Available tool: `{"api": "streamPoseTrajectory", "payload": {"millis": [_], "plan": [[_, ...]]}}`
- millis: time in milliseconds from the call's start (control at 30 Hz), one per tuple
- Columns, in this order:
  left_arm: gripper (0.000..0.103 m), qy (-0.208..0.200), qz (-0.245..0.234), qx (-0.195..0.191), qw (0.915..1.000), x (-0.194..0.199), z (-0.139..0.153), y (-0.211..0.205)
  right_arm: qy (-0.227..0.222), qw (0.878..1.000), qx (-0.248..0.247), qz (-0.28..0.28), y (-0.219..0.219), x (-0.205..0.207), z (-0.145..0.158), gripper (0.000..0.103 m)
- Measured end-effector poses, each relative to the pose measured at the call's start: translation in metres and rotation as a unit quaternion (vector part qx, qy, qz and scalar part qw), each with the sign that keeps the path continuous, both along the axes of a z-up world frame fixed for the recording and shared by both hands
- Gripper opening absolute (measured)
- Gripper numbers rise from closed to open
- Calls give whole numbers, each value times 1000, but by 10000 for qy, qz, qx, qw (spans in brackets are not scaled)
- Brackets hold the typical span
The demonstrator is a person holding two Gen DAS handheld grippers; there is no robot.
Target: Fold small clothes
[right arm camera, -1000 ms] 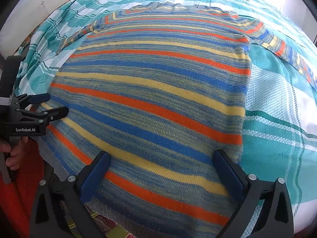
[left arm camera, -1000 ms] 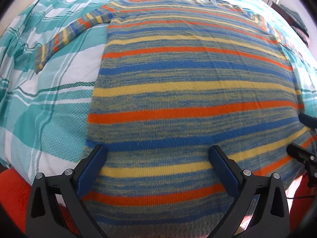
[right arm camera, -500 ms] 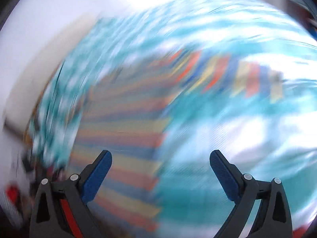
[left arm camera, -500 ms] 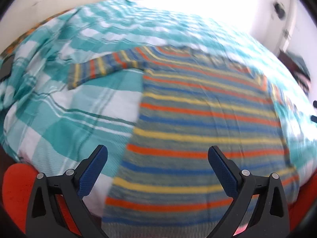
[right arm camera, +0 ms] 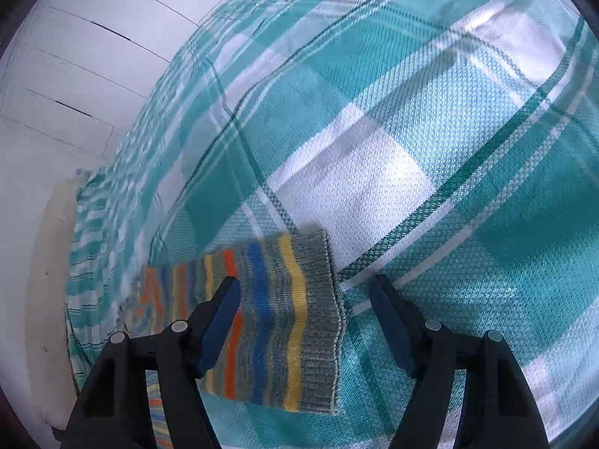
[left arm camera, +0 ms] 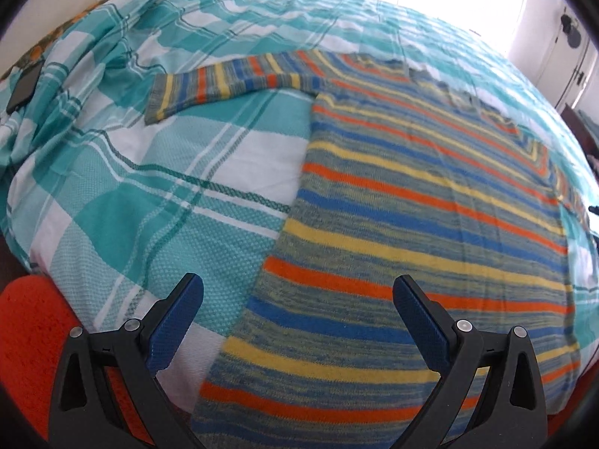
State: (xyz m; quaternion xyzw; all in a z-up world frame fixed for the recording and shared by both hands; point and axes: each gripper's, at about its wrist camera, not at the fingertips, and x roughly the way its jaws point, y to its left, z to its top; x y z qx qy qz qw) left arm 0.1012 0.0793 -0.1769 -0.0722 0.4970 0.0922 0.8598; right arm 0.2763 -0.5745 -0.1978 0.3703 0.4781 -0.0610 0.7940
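Looking along our left claw [left arm camera: 295,299], we see the striped sweater [left arm camera: 430,217] spread flat on the bed, over a teal and white checked bedspread [left arm camera: 157,172]. Its body runs from the near edge of the bed, where the hem hangs slightly over, up to the neckline at the far side. One sleeve [left arm camera: 232,82] stretches out straight to the left from the shoulder, its cuff lying on the bedspread. Our left claw hangs spread wide above the near edge, holding nothing; one blue pad [left arm camera: 176,321] sits over bare bedspread and the other over the sweater's lower stripes. A red rug [left arm camera: 30,321] shows below the bed at the lower left, and a dark phone [left arm camera: 22,86] lies on the rumpled cover at the far left.

From our right claw [right arm camera: 303,292], the view is close over the other sleeve's cuff [right arm camera: 318,310], which lies flat on the bedspread [right arm camera: 449,131] with its grey ribbed end toward the right. This claw is also spread wide and empty, its left finger above the striped sleeve and its right finger above the bedspread just beyond the cuff. White panelled doors [right arm camera: 67,67] stand behind the bed.
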Motion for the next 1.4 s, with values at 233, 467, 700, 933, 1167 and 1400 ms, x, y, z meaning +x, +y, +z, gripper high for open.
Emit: {"api": "streamPoseTrajectory", "payload": {"millis": [233,467,700,933,1167,1400], "plan": [[101,156,-176,34,9997,6,-11,-8,193,9964,-440,700,11,5,9,3],[101,100,-231,-172,9995,6,-11,-5,-1148,9815,-184,1520,99,28,122,3],[101,72,-164,-408,9990,5,-8,4,-1509,9496,348,2727,290,82,156,4],[101,91,-34,-618,9980,4,-6,14,-957,9350,1129,3222,367,112,96,68],[101,165,-125,-559,9982,12,-11,8,-127,9557,636,2873,303,103,42,55],[101,204,-225,-380,9988,11,-14,3,668,9557,407,2838,273,76,-3,22]]}}
